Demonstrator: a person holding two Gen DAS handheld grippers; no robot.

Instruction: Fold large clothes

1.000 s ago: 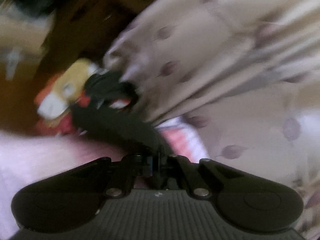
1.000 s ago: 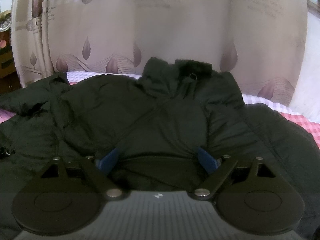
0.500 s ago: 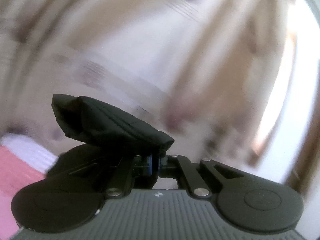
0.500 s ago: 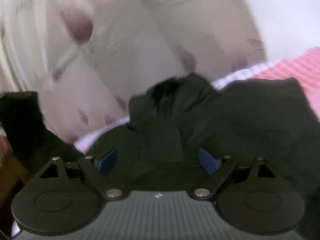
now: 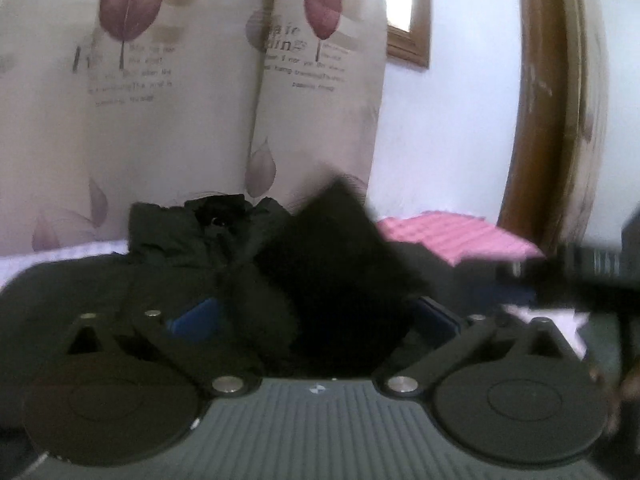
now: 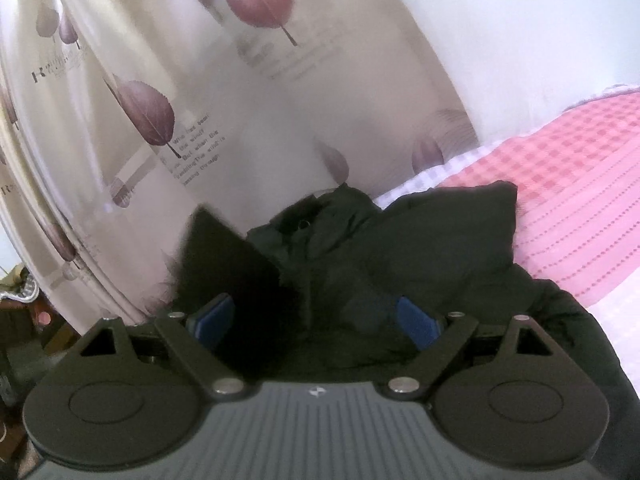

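The left tool (image 5: 312, 320), its jaws opening around a loose black sleeve (image 5: 340, 256), and the right tool (image 6: 316, 320), spread and empty, both face the jacket (image 6: 400, 248) lying collar-away on the bed (image 6: 568, 200).

From my left cam, a black flap (image 5: 340, 256) of the jacket (image 5: 188, 236) is smeared by motion just ahead of the fingers; can't tell if it's a sleeve or hood. It hides the jacket's middle. Dark blurred object (image 5: 576, 276) at far right, cut by the frame edge, can't ID. Curtain (image 5: 168, 92) print too soft to read. Right cam: jacket hem hidden under the gripper body; clutter (image 6: 20, 292) at far left too small to ID.
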